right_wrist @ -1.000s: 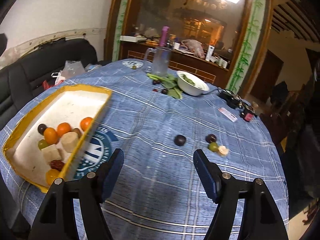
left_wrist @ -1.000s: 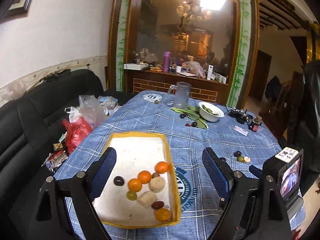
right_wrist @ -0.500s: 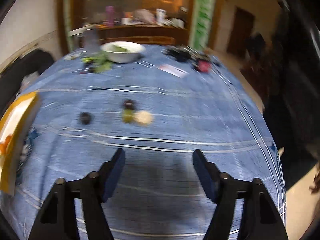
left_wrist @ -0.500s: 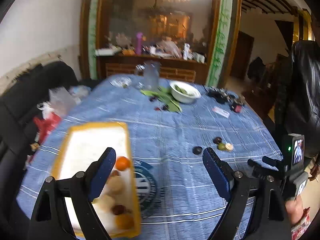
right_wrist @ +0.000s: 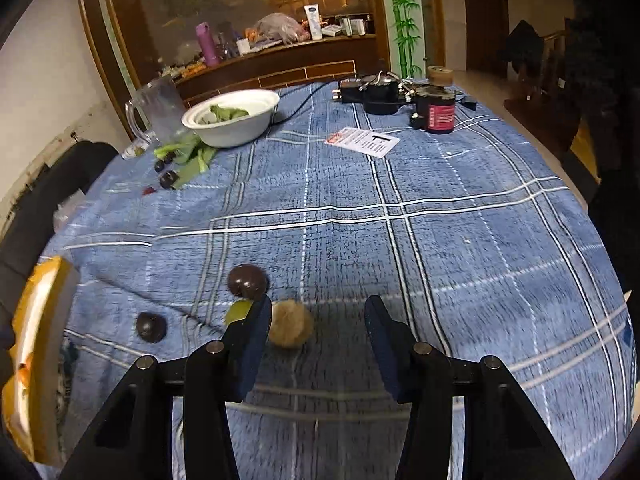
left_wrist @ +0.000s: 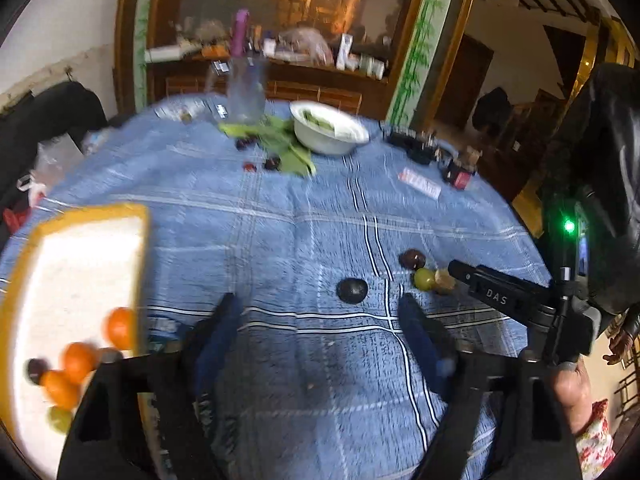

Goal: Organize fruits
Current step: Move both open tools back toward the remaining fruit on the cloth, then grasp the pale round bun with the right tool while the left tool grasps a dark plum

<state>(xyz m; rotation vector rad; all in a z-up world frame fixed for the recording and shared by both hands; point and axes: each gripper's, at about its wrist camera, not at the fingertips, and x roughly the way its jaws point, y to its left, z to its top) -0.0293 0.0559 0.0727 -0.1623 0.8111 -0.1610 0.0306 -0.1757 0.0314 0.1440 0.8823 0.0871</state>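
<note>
1. Now, in the right wrist view, the right gripper (right_wrist: 318, 318) points down at the blue plaid cloth (right_wrist: 440, 240), jaws closing, not yet clamped on anything.
2. A tan fruit (right_wrist: 290, 323) lies on the cloth between its fingers, just beside the left finger (right_wrist: 256, 328) at lower centre; whether the pad touches it I cannot tell.
3. A green fruit (right_wrist: 238, 311) peeks out just left of that finger, partly hidden behind it.
4. A dark fruit (right_wrist: 248, 279) sits just above the green one, and another dark one (right_wrist: 151, 326) lies further left, apart.
5. The yellow tray (right_wrist: 44, 288) shows at the left edge of that frame.
6. In the left wrist view, the left gripper (left_wrist: 320, 312) is also closing, with only bare cloth between its fingers.
7. The lone dark fruit (left_wrist: 352, 290) lies just above and between its fingertips, not touched.
8. To the right in that frame are 3 fruits in a cluster: dark (left_wrist: 412, 258), green (left_wrist: 425, 279) and tan (left_wrist: 443, 281), with the right gripper's finger (left_wrist: 496, 296) reaching them from the right.
9. A hand (left_wrist: 570, 388) grips that tool at lower right.
10. The tray (left_wrist: 80, 216) fills the lower left, holding orange fruits (left_wrist: 118, 328) and others near its lower end.
11. A white bowl (left_wrist: 328, 128), green leaves (left_wrist: 284, 144) and a clear jug (left_wrist: 244, 92) stand at the upper centre.
</note>
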